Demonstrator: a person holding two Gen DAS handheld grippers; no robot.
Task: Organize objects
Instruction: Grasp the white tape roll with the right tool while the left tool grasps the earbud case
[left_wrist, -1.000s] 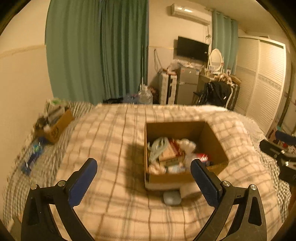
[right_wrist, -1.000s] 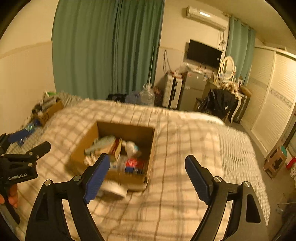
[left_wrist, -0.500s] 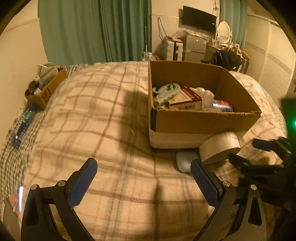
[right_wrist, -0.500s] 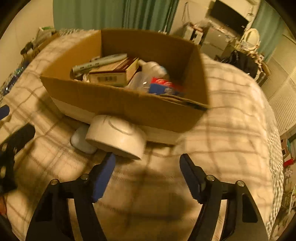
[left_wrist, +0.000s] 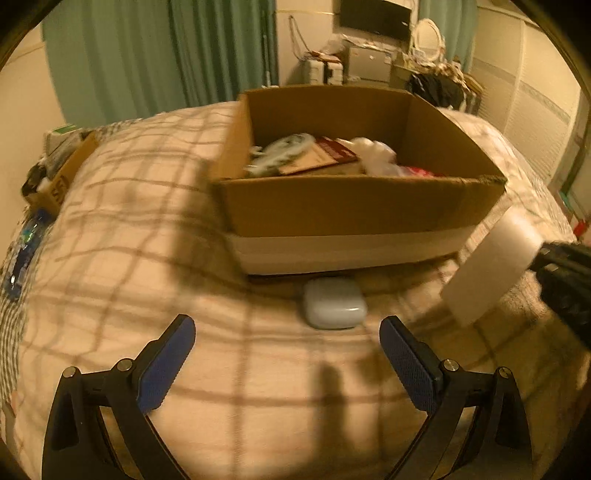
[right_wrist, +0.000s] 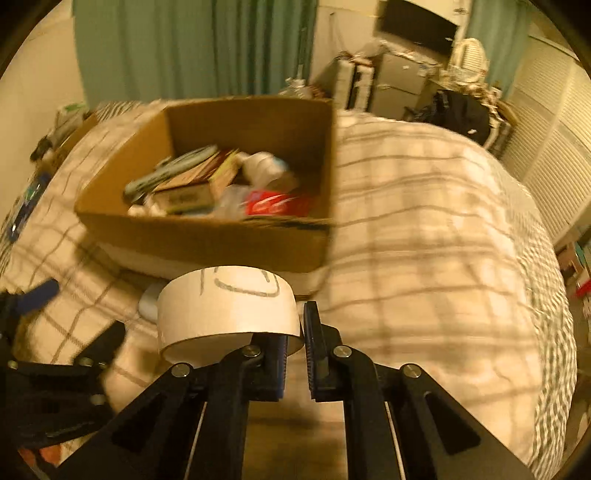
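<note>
A cardboard box (left_wrist: 354, 206) holding several items sits on the plaid bed; it also shows in the right wrist view (right_wrist: 207, 232). My right gripper (right_wrist: 295, 343) is shut on the rim of a white paper cup (right_wrist: 227, 306) and holds it above the bedding in front of the box; the cup shows at the right of the left wrist view (left_wrist: 487, 266). A small white earbud case (left_wrist: 334, 302) lies on the bed by the box's front wall. My left gripper (left_wrist: 288, 354) is open and empty just in front of the case.
A smaller cardboard box (left_wrist: 61, 173) with clutter and a blue bottle (left_wrist: 22, 243) lie at the bed's left edge. Green curtains (left_wrist: 166, 55), a fridge, a TV and wardrobes (right_wrist: 554, 129) stand behind the bed.
My right gripper has shut on the cup and lifted it off the bed, away from the box front. My left gripper has moved closer to the earbud case.
</note>
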